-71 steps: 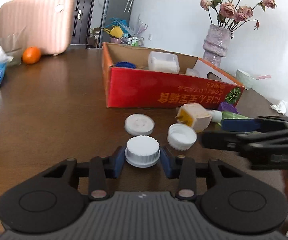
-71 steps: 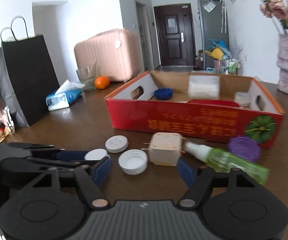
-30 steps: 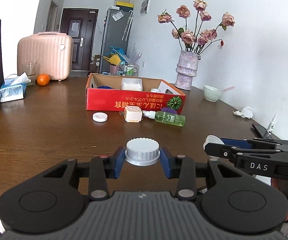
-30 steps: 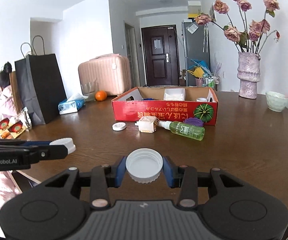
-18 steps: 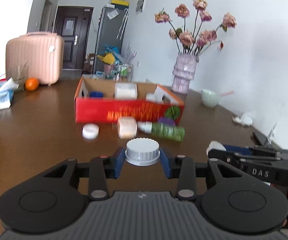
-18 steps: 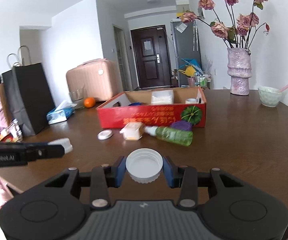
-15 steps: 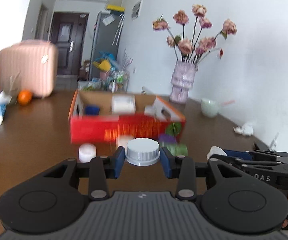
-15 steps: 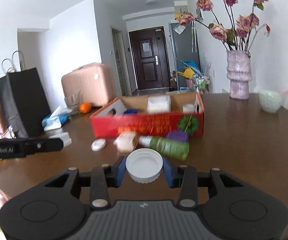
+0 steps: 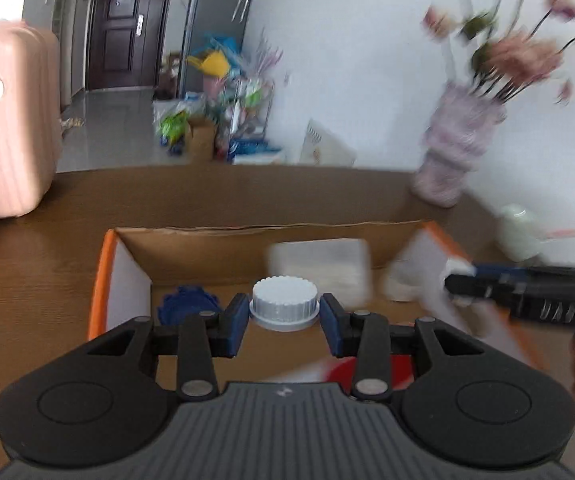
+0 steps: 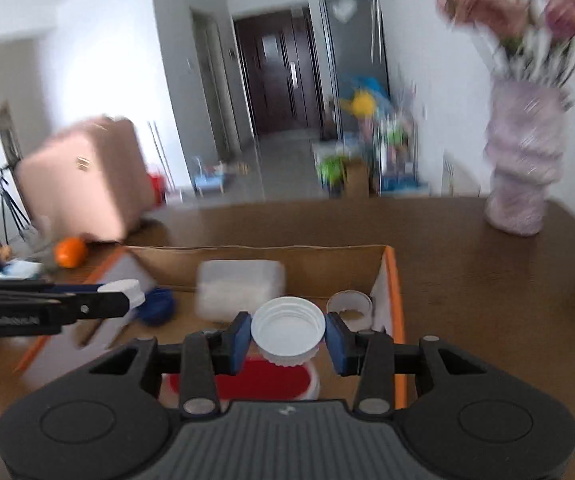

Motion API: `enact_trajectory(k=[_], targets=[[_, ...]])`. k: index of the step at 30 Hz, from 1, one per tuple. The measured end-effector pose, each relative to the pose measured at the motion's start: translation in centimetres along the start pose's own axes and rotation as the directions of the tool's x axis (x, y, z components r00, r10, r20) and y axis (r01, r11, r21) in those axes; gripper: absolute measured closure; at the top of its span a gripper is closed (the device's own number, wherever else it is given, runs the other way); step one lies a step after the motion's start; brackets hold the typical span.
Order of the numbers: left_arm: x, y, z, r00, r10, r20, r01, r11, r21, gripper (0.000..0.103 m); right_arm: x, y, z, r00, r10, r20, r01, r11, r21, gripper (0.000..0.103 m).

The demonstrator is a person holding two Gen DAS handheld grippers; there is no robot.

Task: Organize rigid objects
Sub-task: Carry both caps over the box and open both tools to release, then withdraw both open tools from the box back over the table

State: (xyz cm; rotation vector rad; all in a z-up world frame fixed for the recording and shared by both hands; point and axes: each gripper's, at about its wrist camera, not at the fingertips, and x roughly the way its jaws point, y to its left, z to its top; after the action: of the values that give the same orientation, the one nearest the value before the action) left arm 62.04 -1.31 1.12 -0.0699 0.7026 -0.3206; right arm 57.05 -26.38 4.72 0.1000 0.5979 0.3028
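My left gripper [image 9: 284,317] is shut on a white ribbed cap [image 9: 284,303], top side up, held above the open cardboard box [image 9: 223,245]. My right gripper [image 10: 287,338] is shut on a second white cap [image 10: 287,330], hollow side up, over the right half of the same box [image 10: 391,280]. Inside the box lie a blue lid [image 9: 185,304], a clear plastic container [image 9: 319,264], a red lid [image 10: 263,376] and a small white ring-shaped piece [image 10: 349,306]. Each gripper shows at the side of the other's view, the right gripper [image 9: 459,274] and the left gripper [image 10: 127,294].
The box stands on a brown wooden table [image 10: 467,280]. A pink vase of flowers [image 10: 521,168] and a pale bowl [image 9: 521,236] stand to the right. A pink suitcase [image 9: 7,120] and an orange [image 10: 70,252] are to the left. Both views are motion-blurred.
Both grippers have travelled forward across the table with their caps, from well short of the box to above its open top. The box now fills the lower middle of both views.
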Motion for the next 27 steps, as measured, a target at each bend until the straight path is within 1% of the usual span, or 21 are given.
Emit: enact_trajectory(k=[1,3,4,5,7,8,9,10,11,13,15,17,20,23,24,26,27], targets=[[1.7,0.5,0.5,1.000,0.002,-0.029,-0.002,1.000,-0.007,0.064,2.1,-0.6,1.0,1.000,-0.006,-0.025,0.006,1.000,0.029,0.064],[4.2,1.5,1.1,0.995,-0.009,-0.096,0.006,0.999,-0.037,0.063,5.4,-1.4,2.4,0.997,0.016,-0.072,-0.010,0.997,0.075,0.064],[4.8,1.9,1.1,0.996,0.003,-0.094,-0.008,0.999,-0.053,0.062,7.0,-1.8,2.8,0.996,0.014,-0.091,-0.005,0.995,0.105,0.063],[5.1,2.3,1.0,0.994,0.001,-0.105,-0.008,0.998,-0.069,0.061,8.1,-2.1,3.0,0.994,0.012,-0.108,0.002,0.992,0.128,0.062],[5.4,3.4,0.7,0.989,-0.080,-0.121,0.065,0.990,-0.126,0.057,9.5,-2.3,3.2,0.992,0.036,-0.125,-0.017,0.988,0.151,0.062],[5.3,4.0,0.6,0.987,-0.116,-0.109,0.099,0.983,-0.152,0.057,9.5,-2.3,3.3,0.993,0.030,-0.111,-0.014,0.989,0.144,0.057],[5.1,4.3,0.5,0.988,-0.127,-0.091,0.111,0.980,-0.162,0.055,9.3,-2.3,3.5,0.996,0.024,-0.081,-0.014,0.992,0.124,0.041],[4.8,4.3,0.5,0.989,-0.126,-0.074,0.114,0.981,-0.157,0.053,9.2,-2.1,3.5,0.998,0.008,-0.056,-0.003,0.995,0.102,0.035],[4.6,4.2,0.4,0.988,-0.136,-0.066,0.126,0.981,-0.145,0.052,9.1,-1.9,3.5,0.999,-0.004,-0.043,0.008,0.996,0.090,0.031],[4.3,3.8,0.1,0.984,-0.168,-0.066,0.160,0.981,-0.114,0.050,8.9,-1.9,3.5,1.000,0.001,-0.020,0.001,0.996,0.091,0.033],[4.1,3.7,0.0,0.984,-0.161,-0.072,0.153,0.982,-0.110,0.050,8.7,-2.3,3.5,1.000,0.002,-0.009,-0.001,0.994,0.111,0.033],[4.2,4.0,0.0,0.986,-0.153,-0.072,0.143,0.980,-0.136,0.049,8.6,-2.4,3.3,1.000,-0.010,-0.010,0.011,0.993,0.118,0.033],[4.3,3.6,0.1,0.985,-0.155,-0.069,0.146,0.981,-0.124,0.044,8.6,-1.6,3.0,0.999,-0.044,-0.007,0.044,0.996,0.082,0.033],[4.0,3.1,0.3,0.984,-0.172,-0.038,0.168,0.981,-0.093,0.038,8.2,-1.1,2.7,0.997,-0.075,-0.009,0.076,0.996,0.050,0.034],[3.8,3.1,0.3,0.986,-0.163,-0.023,0.160,0.983,-0.090,0.037,8.3,-1.0,2.6,0.996,-0.083,-0.014,0.084,0.995,0.045,0.034],[3.0,2.4,0.2,0.995,-0.093,0.030,0.095,0.993,-0.065,0.037,8.5,-0.9,2.6,0.995,-0.098,-0.033,0.099,0.994,0.044,0.034],[2.1,2.0,0.1,0.996,-0.050,0.073,0.054,0.997,-0.058,0.037,8.7,-1.0,2.7,0.995,-0.092,-0.040,0.094,0.994,0.048,0.038]])
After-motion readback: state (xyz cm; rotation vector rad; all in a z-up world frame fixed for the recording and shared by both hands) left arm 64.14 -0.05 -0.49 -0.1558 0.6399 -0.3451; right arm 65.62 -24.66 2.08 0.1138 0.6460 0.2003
